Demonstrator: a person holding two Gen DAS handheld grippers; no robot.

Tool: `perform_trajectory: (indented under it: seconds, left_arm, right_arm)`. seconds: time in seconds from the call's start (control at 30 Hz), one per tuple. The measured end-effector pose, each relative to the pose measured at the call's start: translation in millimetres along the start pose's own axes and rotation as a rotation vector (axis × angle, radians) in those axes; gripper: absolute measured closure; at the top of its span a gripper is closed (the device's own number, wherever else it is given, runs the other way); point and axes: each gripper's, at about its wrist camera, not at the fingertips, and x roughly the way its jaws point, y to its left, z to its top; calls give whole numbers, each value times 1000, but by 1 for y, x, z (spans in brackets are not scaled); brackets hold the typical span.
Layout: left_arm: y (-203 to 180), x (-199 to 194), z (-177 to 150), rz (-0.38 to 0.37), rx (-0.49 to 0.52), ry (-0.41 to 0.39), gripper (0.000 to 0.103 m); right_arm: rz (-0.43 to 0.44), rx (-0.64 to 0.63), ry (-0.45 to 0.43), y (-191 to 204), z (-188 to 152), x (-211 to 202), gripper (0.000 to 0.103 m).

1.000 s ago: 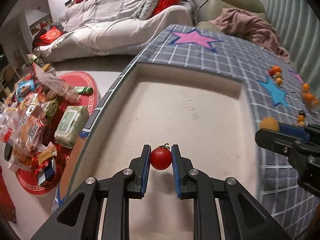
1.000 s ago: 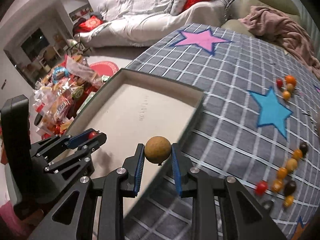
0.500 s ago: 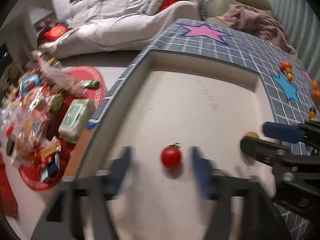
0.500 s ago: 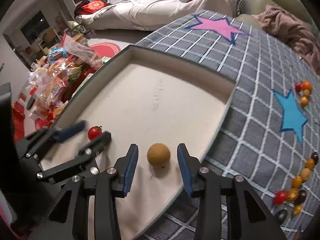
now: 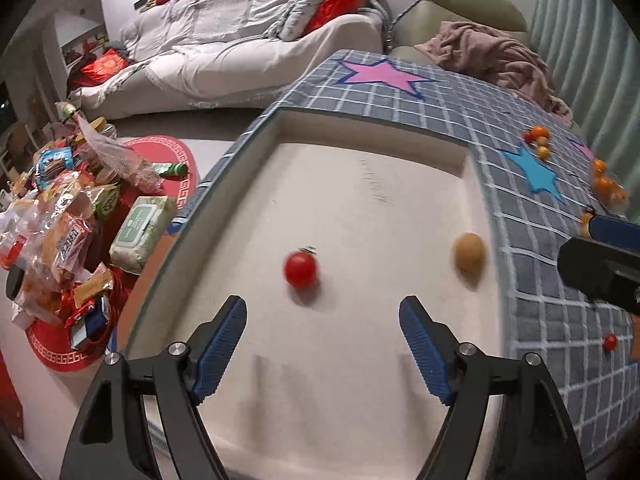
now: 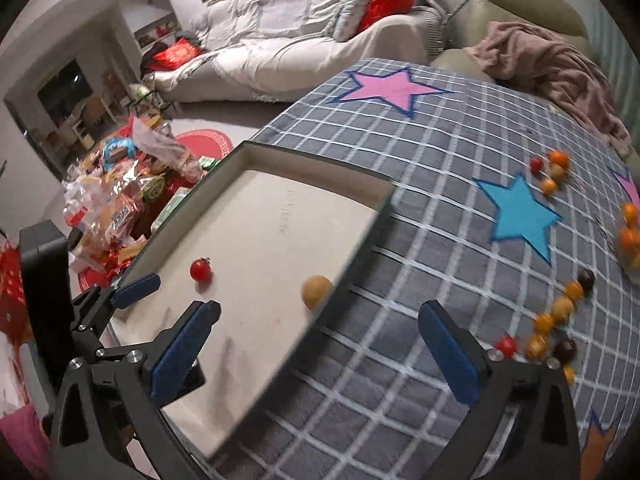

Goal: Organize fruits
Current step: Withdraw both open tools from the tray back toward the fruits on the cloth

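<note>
A red cherry tomato (image 5: 301,269) lies loose in the cream tray (image 5: 368,128), just beyond my left gripper (image 5: 322,334), which is open and empty. A tan round fruit (image 5: 469,255) lies near the tray's right wall. In the right wrist view the tomato (image 6: 200,269) and the tan fruit (image 6: 316,291) rest in the tray (image 6: 320,168). My right gripper (image 6: 320,338) is open and empty, above the tray's right edge. Several small fruits (image 6: 556,320) lie on the checked cloth at the right.
A grey checked cloth with stars (image 6: 460,128) covers the table. More small fruits (image 6: 550,168) lie far right, orange ones (image 6: 630,236) at the edge. Snack packets (image 5: 60,216) are piled on the floor at the left. A sofa (image 5: 240,48) stands behind.
Both grippers opened and let go of their fruit. The tomato and the tan fruit now lie in the tray. Both grippers have drawn back, the right one moving right over the cloth.
</note>
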Motion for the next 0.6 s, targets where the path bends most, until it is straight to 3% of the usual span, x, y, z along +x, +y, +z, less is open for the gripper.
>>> perform_trajectory:
  seconds: [0.33,0.6]
  left_arm:
    - [-51,-37,-21,-110,62,-7,23]
    - [-98,-45,-39,-174,141,13,23]
  right_arm:
    - [-118,208,-51,-87,-80,-65,0]
    - [-208,338,-11,-136,-144,-72,0]
